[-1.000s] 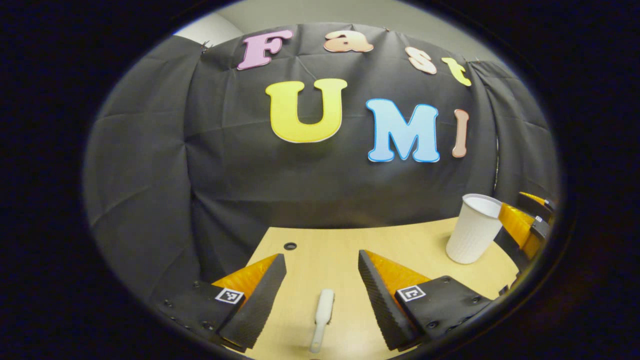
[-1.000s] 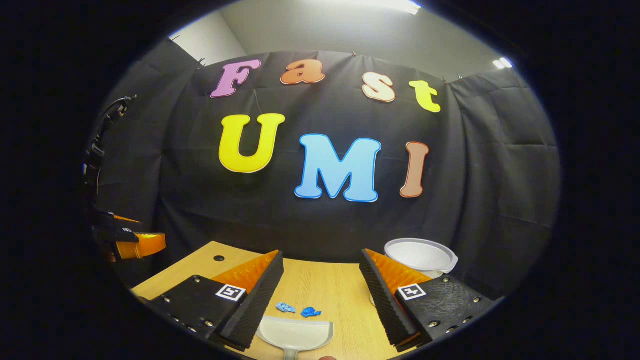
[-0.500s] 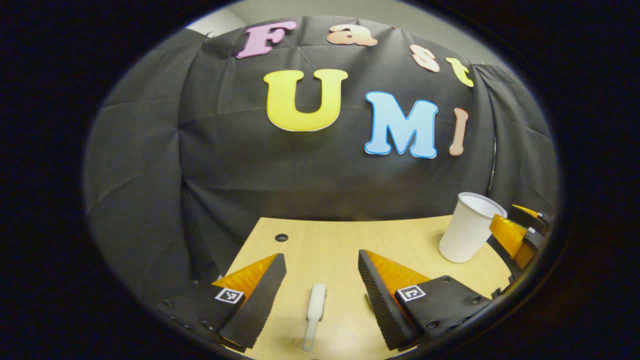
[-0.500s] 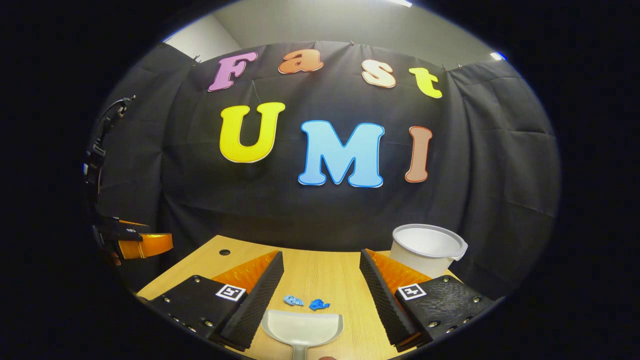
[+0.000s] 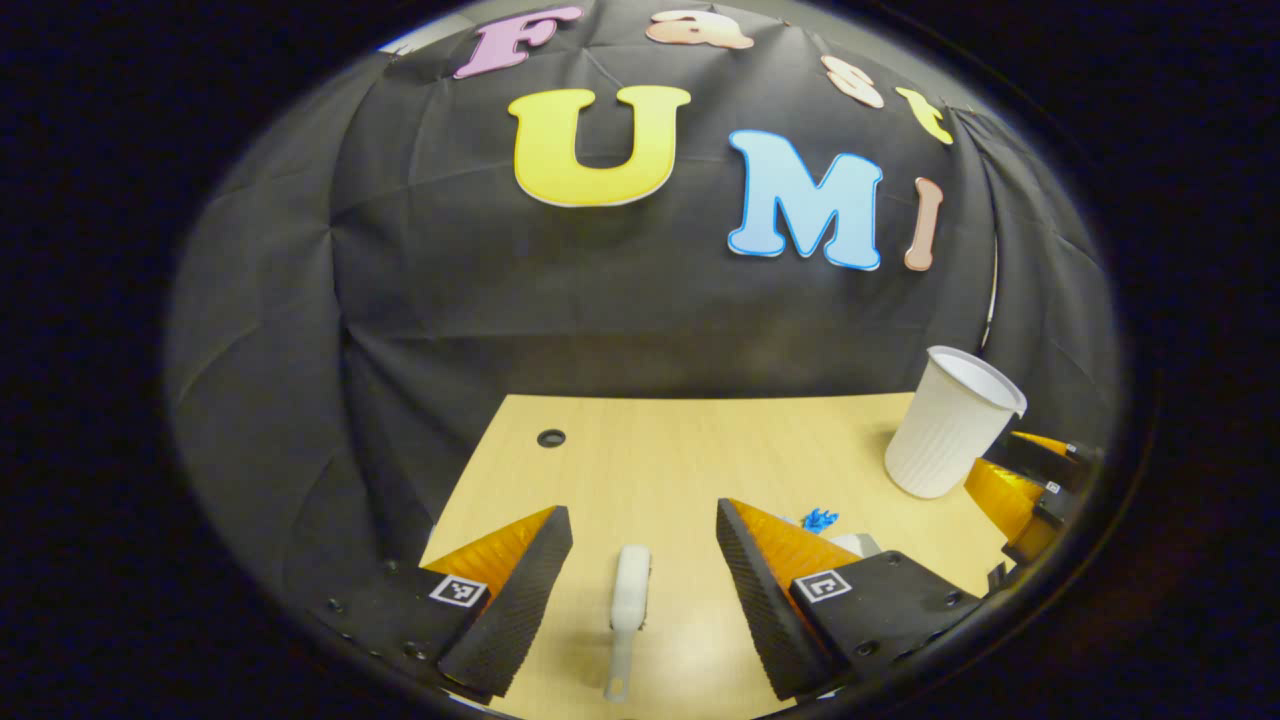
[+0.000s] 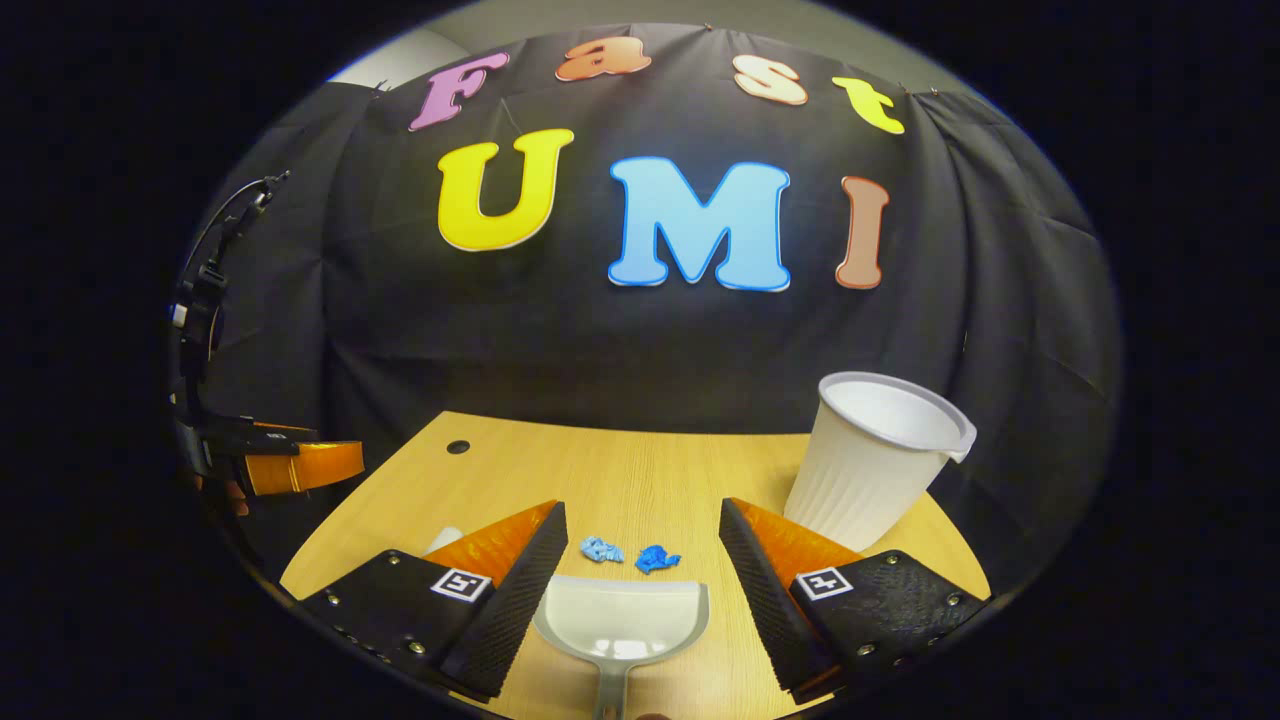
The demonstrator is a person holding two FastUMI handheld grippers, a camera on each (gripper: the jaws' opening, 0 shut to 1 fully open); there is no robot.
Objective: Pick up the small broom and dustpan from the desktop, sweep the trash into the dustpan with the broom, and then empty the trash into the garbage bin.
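Broom (image 5: 628,608) lies on the worktop (image 5: 680,460) between the spread fingers of the left gripper (image 5: 640,545), untouched; the dustpan (image 6: 622,620) lies likewise between the right gripper's (image 6: 642,540) parted fingers, its handle cut off below. Blue trash scraps (image 6: 628,553) sit just past the pan's lip, the white bin (image 6: 875,462) to the right. Since a second ago both views have tilted down, showing more worktop.

– What is lying on the pale wooden desktop (image 6: 640,470)?
– A small white plastic broom (image 5: 628,610) is lying left of the grey plastic dustpan (image 6: 622,622). Two crumpled blue paper scraps (image 6: 628,553) are sitting just beyond the dustpan's lip.
– And the ribbed white plastic cup (image 6: 872,462)?
– It is standing upright, right of the scraps.
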